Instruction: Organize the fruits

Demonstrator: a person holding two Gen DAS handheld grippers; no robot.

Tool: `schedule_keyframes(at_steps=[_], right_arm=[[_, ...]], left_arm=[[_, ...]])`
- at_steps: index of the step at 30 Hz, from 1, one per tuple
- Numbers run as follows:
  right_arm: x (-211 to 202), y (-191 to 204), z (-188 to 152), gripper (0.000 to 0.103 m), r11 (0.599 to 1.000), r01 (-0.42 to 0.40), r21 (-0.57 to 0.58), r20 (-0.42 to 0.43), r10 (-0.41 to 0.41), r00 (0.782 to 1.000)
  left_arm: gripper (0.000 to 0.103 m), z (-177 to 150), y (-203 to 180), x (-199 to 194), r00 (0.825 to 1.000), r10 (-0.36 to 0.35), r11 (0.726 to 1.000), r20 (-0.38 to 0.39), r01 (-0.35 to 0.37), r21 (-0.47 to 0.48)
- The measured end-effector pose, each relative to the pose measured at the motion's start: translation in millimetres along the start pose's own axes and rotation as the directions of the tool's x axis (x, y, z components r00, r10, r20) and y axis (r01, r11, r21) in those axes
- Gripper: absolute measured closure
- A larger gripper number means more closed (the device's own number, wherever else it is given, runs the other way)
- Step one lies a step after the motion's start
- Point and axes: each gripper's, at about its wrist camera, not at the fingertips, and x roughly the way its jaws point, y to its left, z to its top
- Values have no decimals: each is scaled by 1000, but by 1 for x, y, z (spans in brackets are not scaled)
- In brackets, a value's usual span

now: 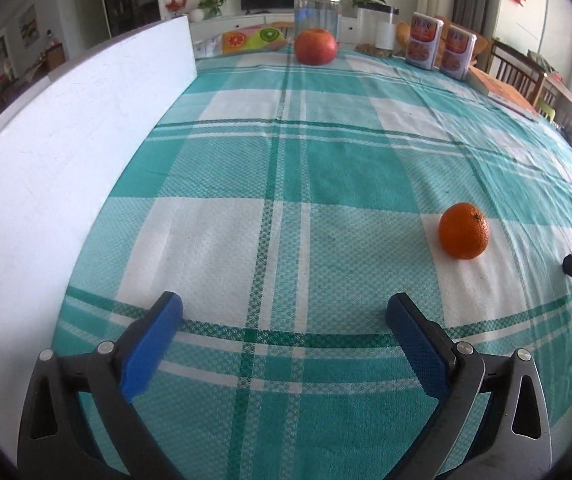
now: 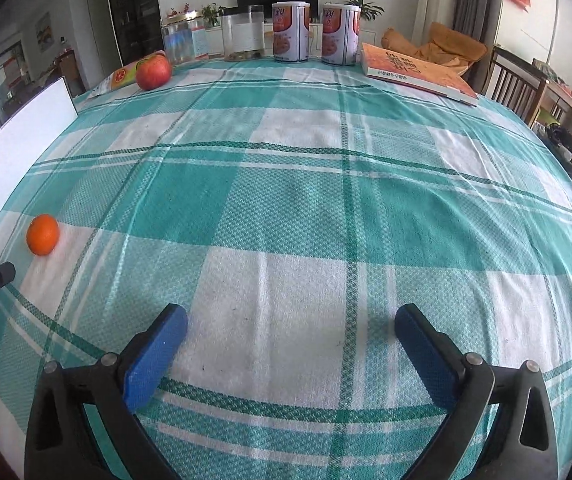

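Left gripper (image 1: 285,304) and right gripper (image 2: 291,316) both spread wide and empty above teal checked tablecloth (image 2: 286,200), orange (image 1: 463,231) lying between them, apple (image 1: 315,46) far off by jars (image 1: 317,12), white board (image 1: 66,152) walling left.

A cloth (image 1: 326,168) checked in teal and white, crossed by thin dark-green and white stripes, covers the tabletop. On it lie a bright orange mandarin (image 1: 463,231), a red apple (image 1: 315,46) flushed with yellow, an orange-covered book (image 2: 418,70), two white tins (image 2: 316,34) with orange-red labels, and a packet (image 1: 252,39) printed with orange and green fruit slices, while a plain white board (image 1: 58,152) stands along one edge. Each hand-held gripper, left (image 1: 286,308) and right (image 2: 292,320), has dark grey arms with silver rivets and blue pads (image 1: 154,344).
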Motion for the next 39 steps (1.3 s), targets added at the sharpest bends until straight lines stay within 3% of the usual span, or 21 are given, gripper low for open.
schedule_keyframes(at_steps=[39], right_arm=[[0,-1,-1,0,1000,7,3,1,-7,1000]], left_arm=[[0,0,0,2,1000,-7,1000,-2,7,-3]])
